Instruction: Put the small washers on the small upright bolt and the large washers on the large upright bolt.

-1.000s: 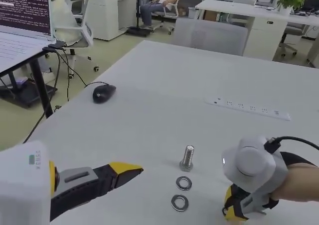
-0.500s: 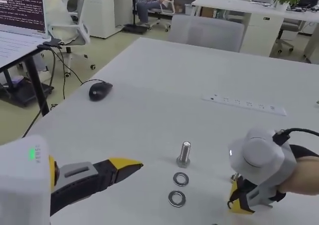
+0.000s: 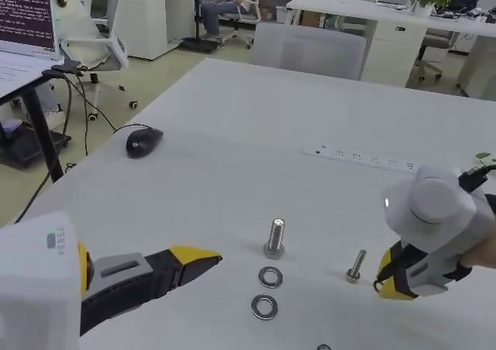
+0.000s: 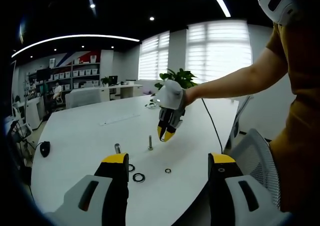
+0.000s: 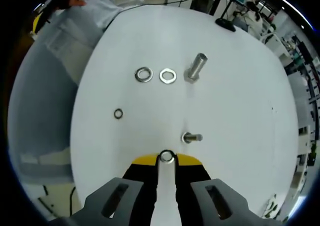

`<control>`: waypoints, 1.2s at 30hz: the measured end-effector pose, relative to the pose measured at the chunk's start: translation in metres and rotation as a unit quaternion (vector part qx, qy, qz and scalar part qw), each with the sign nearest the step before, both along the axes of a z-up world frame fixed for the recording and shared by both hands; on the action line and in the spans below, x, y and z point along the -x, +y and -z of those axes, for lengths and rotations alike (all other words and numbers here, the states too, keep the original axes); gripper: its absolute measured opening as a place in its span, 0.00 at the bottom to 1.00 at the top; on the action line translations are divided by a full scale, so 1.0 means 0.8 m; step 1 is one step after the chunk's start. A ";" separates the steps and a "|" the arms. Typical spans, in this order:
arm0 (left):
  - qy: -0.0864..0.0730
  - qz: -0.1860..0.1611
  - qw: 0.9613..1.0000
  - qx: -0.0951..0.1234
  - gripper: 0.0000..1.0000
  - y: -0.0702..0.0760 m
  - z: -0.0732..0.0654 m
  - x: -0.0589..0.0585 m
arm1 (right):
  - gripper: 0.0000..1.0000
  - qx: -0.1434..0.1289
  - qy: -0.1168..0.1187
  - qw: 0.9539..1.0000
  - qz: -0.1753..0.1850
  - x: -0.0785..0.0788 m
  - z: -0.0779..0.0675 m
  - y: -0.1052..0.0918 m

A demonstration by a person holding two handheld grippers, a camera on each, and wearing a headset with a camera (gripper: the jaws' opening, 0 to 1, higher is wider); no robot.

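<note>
The task appears barely begun: neither bolt carries a washer yet. The large upright silver steel bolt (image 3: 274,238) stands bare on the white worktop (image 3: 232,156). The two large flat silver washers (image 3: 270,276) lie loose just beside it at its 6 o'clock in the head view, one beyond the other. The small upright silver steel bolt (image 3: 356,265) stands at about 4 o'clock from the large one, also bare. The right gripper (image 5: 167,161) has its yellow-tipped jaws pressed together on a small silver washer (image 5: 167,157), held above the worktop. In the right gripper view the small bolt is near it at about 1 o'clock, so threading this first washer looks like the step in hand. A second small silver washer (image 5: 118,113) lies flat on the worktop, apart from both bolts. The left gripper (image 4: 168,162) has its jaws spread wide and holds nothing, at 8 o'clock from the large bolt in the head view. All four placements remain.
</note>
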State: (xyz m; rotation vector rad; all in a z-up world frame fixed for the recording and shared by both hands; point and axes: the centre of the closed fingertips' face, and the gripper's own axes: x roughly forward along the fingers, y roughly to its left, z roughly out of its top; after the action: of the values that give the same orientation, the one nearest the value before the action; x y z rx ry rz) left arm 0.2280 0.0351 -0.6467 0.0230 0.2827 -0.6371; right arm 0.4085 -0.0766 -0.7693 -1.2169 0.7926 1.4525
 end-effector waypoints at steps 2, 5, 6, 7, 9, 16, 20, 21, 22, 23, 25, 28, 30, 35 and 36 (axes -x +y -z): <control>0.001 0.001 1.000 0.000 0.63 -0.001 0.000 0.000 | 0.12 -0.004 -0.005 1.000 0.002 -0.005 -0.007 0.003; 0.000 0.001 1.000 0.001 0.63 -0.001 0.000 0.001 | 0.12 -0.005 -0.014 1.000 0.000 -0.013 -0.015 0.007; 0.000 0.001 1.000 0.001 0.63 -0.001 0.000 0.000 | 0.12 -0.007 -0.015 1.000 -0.001 -0.015 -0.019 0.010; 0.000 0.001 1.000 0.002 0.63 -0.002 0.000 0.001 | 0.12 -0.008 -0.017 1.000 -0.002 -0.016 -0.021 0.012; -0.001 0.000 1.000 0.001 0.64 -0.002 -0.001 0.000 | 0.12 -0.007 -0.023 1.000 -0.005 -0.020 -0.023 0.017; 0.001 -0.003 1.000 0.001 0.63 0.002 -0.001 -0.001 | 0.12 -0.005 -0.029 0.999 -0.015 -0.028 -0.026 0.033; 0.001 -0.007 1.000 0.001 0.64 0.003 -0.001 -0.001 | 0.12 -0.001 -0.026 0.999 -0.020 -0.029 -0.022 0.038; 0.002 -0.008 1.000 0.001 0.64 0.004 -0.001 -0.001 | 0.12 0.000 -0.025 0.999 -0.019 -0.029 -0.021 0.039; 0.002 -0.009 1.000 0.002 0.64 0.004 -0.001 -0.002 | 0.12 0.002 -0.025 0.999 -0.021 -0.028 -0.020 0.039; 0.002 -0.010 1.000 0.002 0.64 0.004 -0.001 -0.002 | 0.12 0.004 -0.024 0.999 -0.022 -0.028 -0.019 0.039; 0.003 -0.011 1.000 0.002 0.64 0.005 0.000 -0.002 | 0.12 0.006 -0.023 0.999 -0.023 -0.028 -0.018 0.039; 0.004 -0.012 1.000 0.002 0.64 0.006 0.000 -0.002 | 0.12 0.008 -0.022 0.999 -0.024 -0.029 -0.016 0.040; 0.005 -0.013 1.000 0.003 0.64 0.006 0.000 -0.002 | 0.12 0.010 -0.023 0.999 -0.025 -0.031 -0.014 0.039; 0.006 -0.013 1.000 0.003 0.64 0.006 0.001 -0.003 | 0.12 0.014 -0.021 0.999 -0.026 -0.033 -0.008 0.039; 0.006 -0.014 1.000 0.003 0.64 0.006 0.001 -0.003 | 0.12 0.016 -0.023 0.999 -0.026 -0.034 -0.007 0.038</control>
State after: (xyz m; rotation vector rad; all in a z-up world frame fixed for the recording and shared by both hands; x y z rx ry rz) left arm 0.2304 0.0401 -0.6477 0.0093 0.2917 -0.6105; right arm 0.4356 -0.0464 -0.7635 -1.3002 0.7610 1.4529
